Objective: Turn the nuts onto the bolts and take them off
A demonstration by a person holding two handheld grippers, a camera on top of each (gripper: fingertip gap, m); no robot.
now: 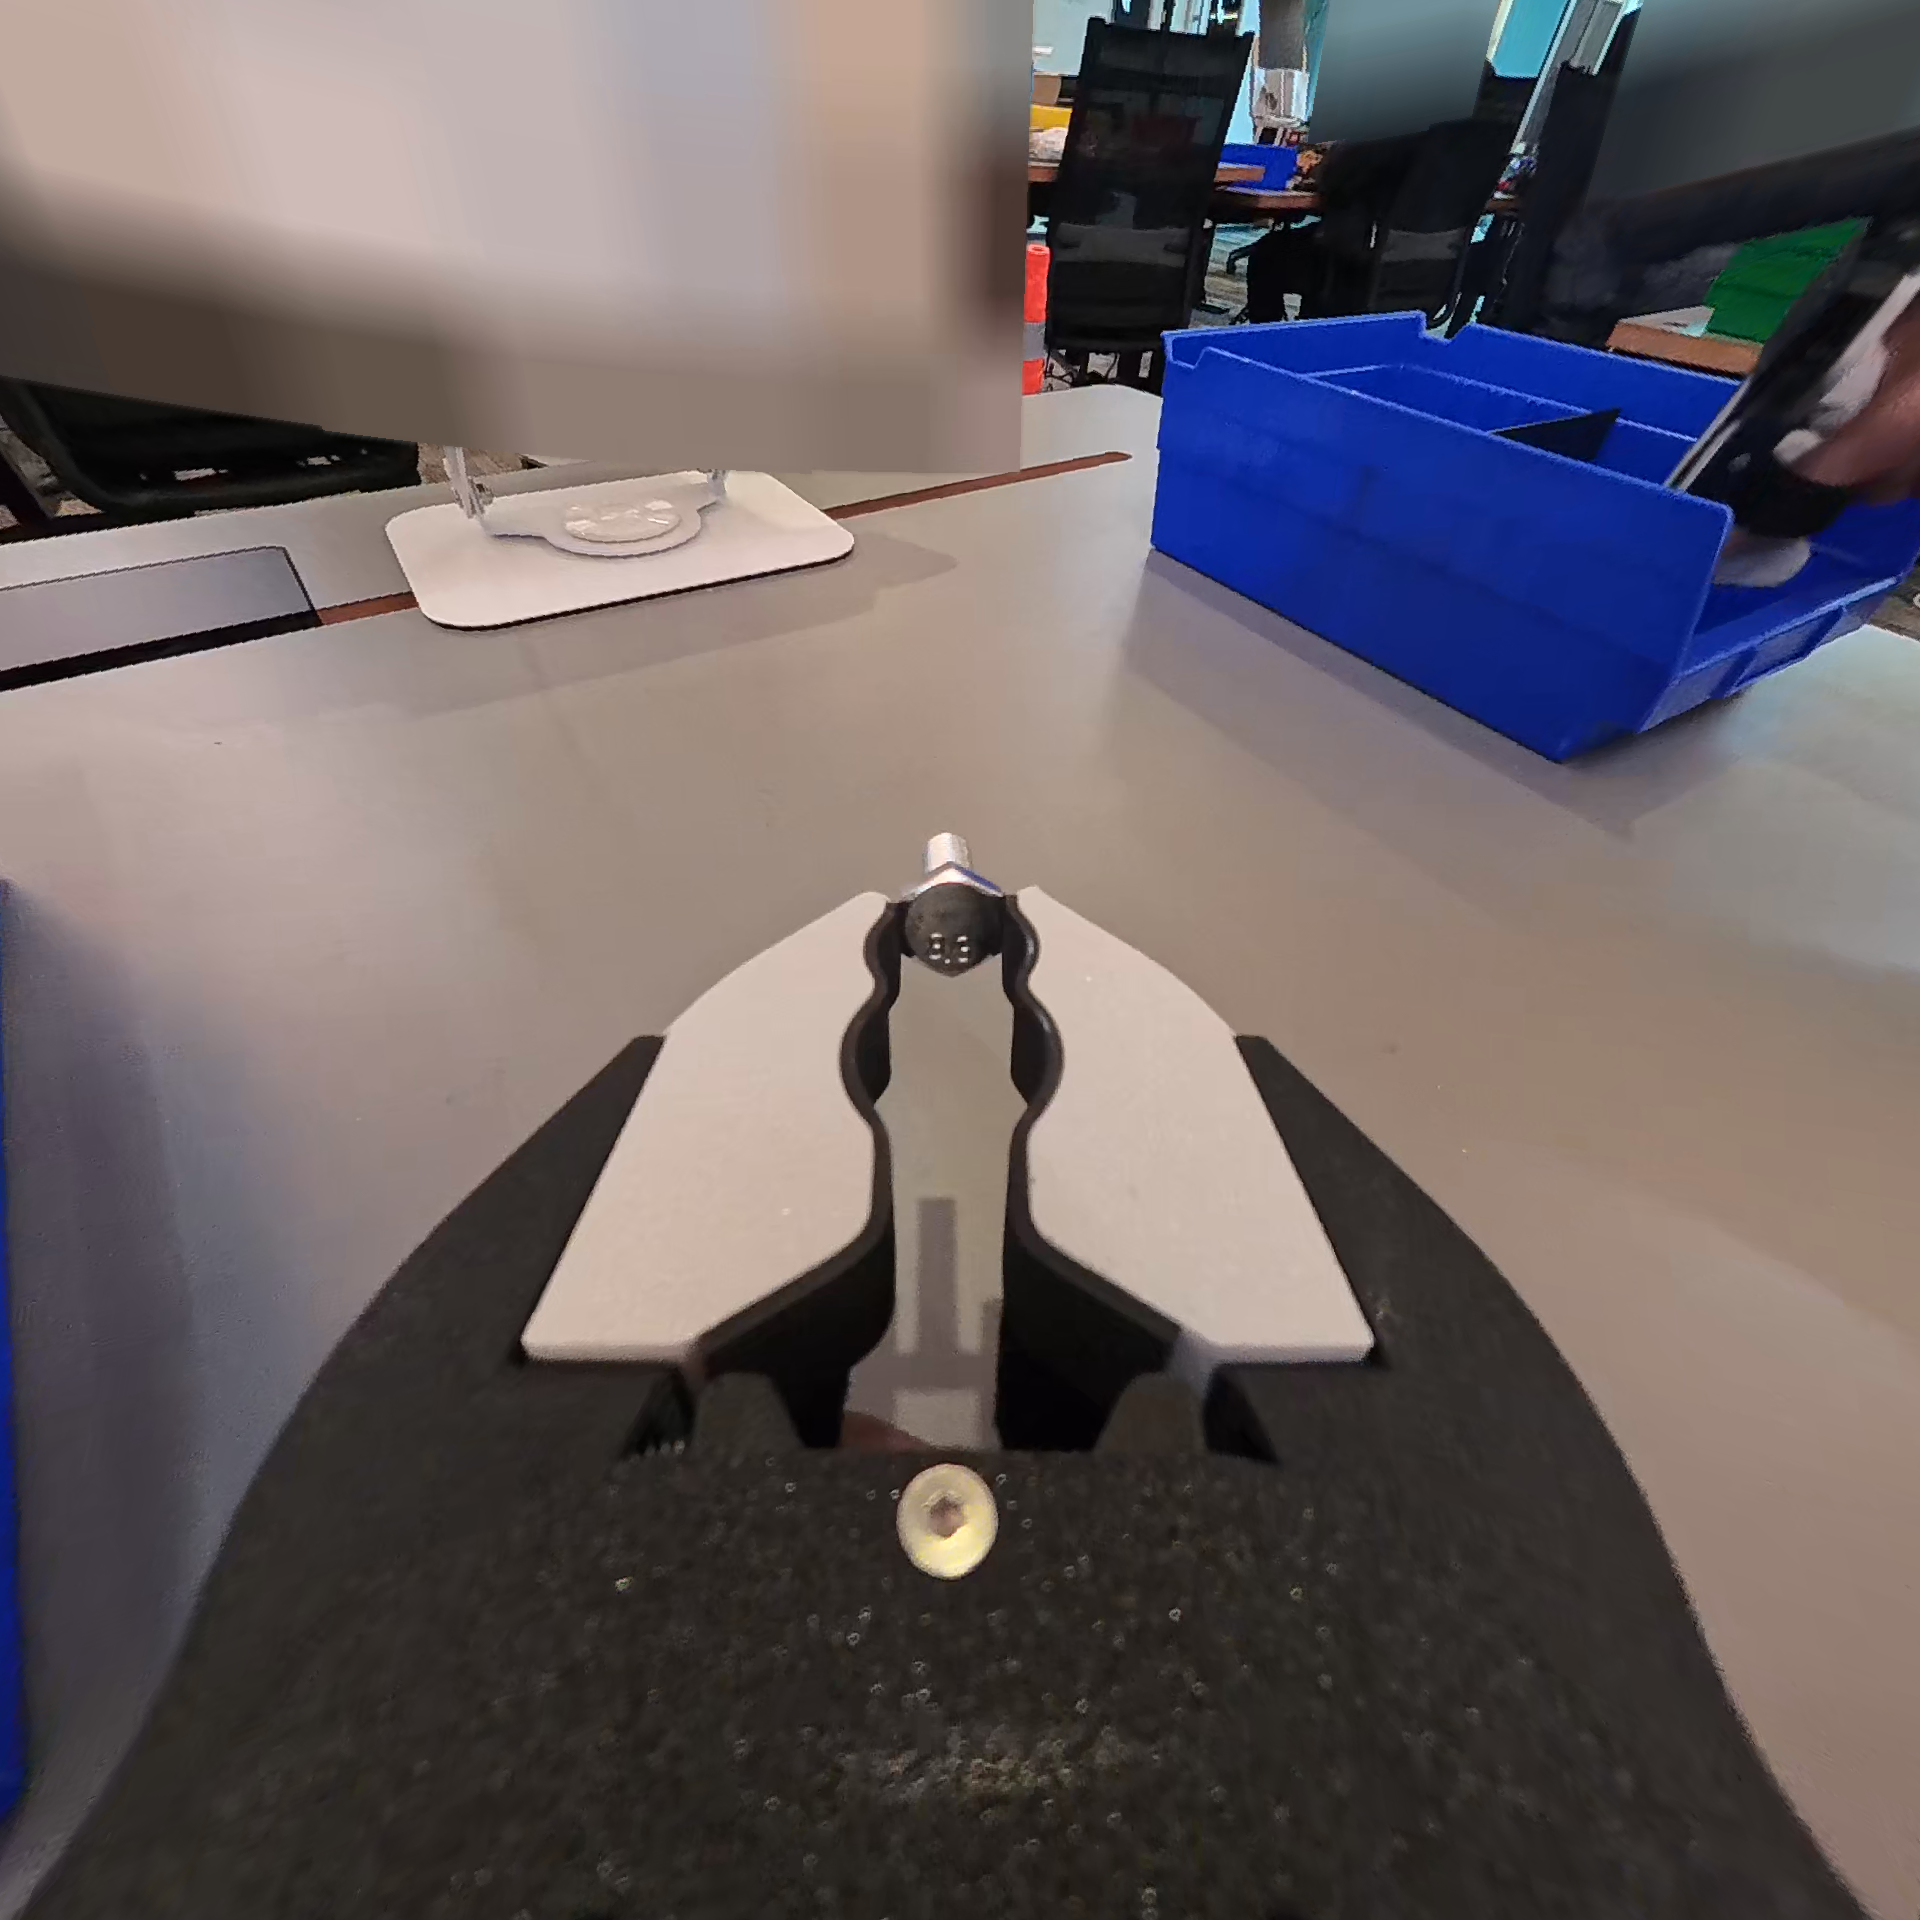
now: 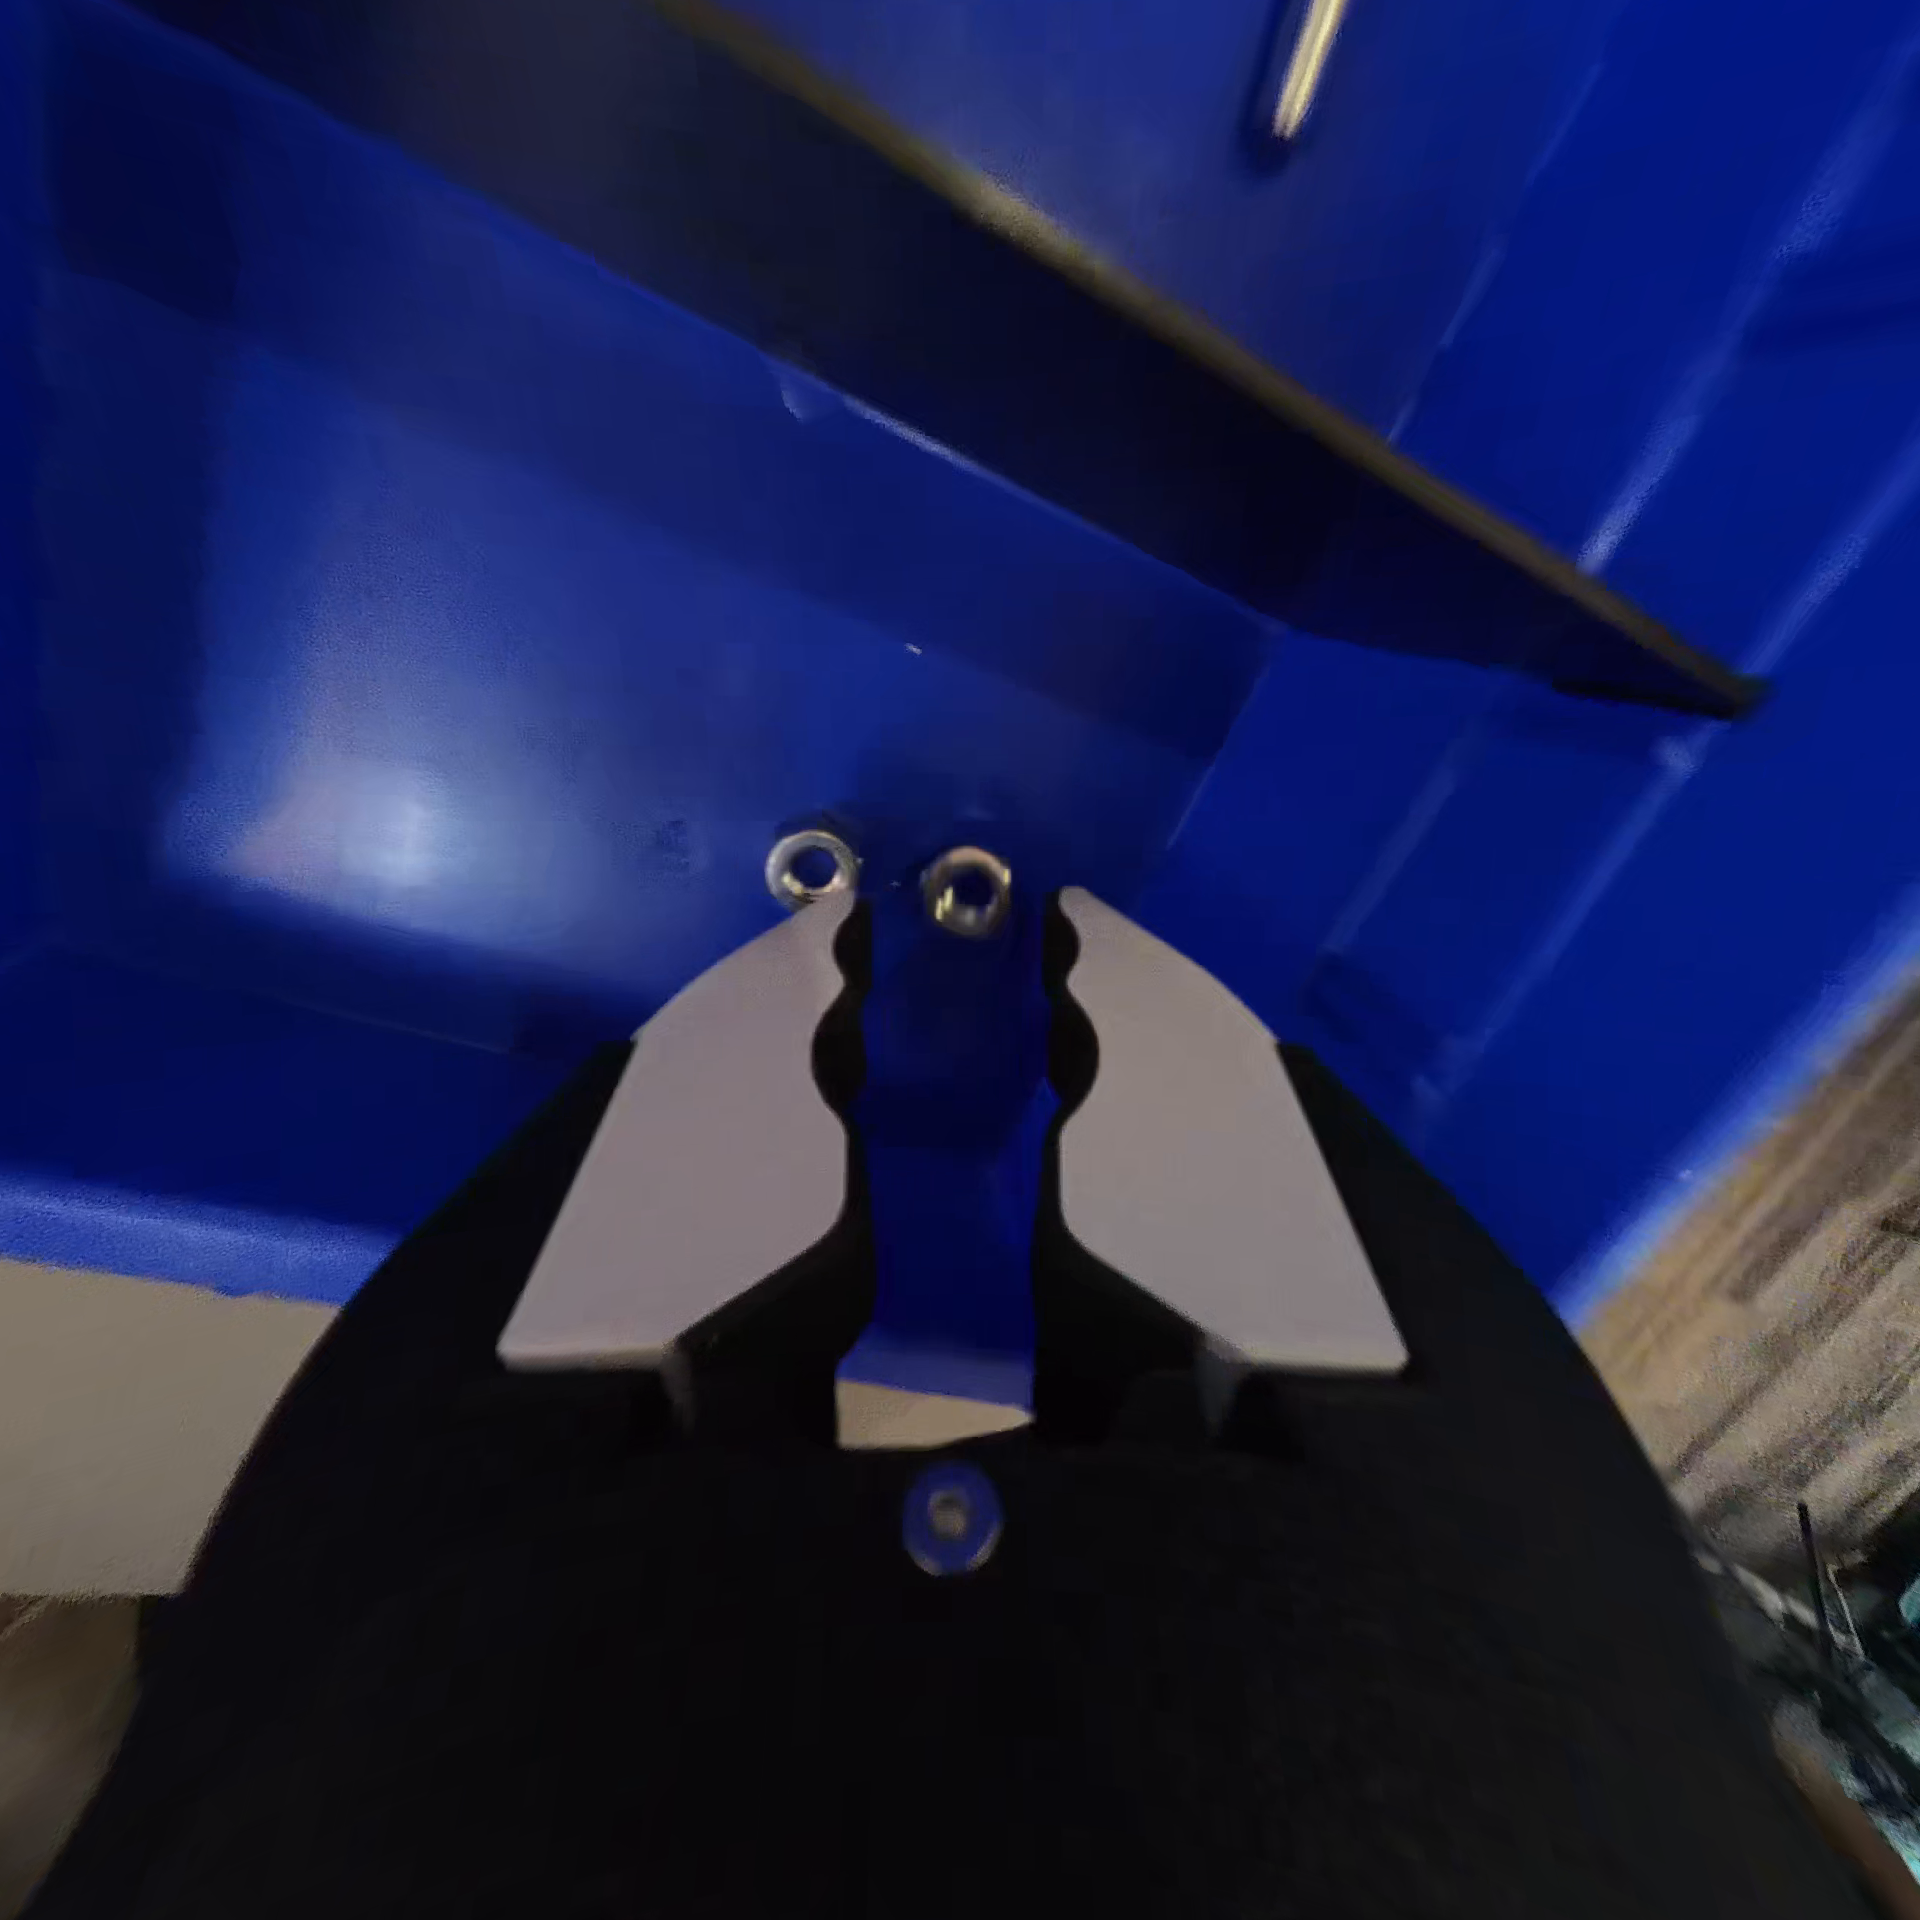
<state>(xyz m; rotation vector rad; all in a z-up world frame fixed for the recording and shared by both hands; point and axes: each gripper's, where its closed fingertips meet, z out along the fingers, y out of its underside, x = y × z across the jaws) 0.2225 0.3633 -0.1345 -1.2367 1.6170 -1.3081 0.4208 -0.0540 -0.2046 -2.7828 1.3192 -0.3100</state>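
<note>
We see the left gripper (image 1: 951, 925): pale grey finger plates, black speckled body, holding a silver bolt (image 1: 948, 914) with a dark head. Table (image 1: 1143, 935) plain matte grey. Bin (image 1: 1455, 582) saturated blue, black divider (image 1: 1558, 431). Right gripper (image 2: 951, 914) same grey-on-black; two silver nuts (image 2: 966, 891) on the blue bin floor. White stand base (image 1: 623, 551).

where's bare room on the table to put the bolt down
The widest free patch is the grey table ahead of the left claw holding the bolt, bordered by the white pad at the far left and the blue bin at the right. It is crowded inside the bin, where the right claw hovers at two nuts.
</note>
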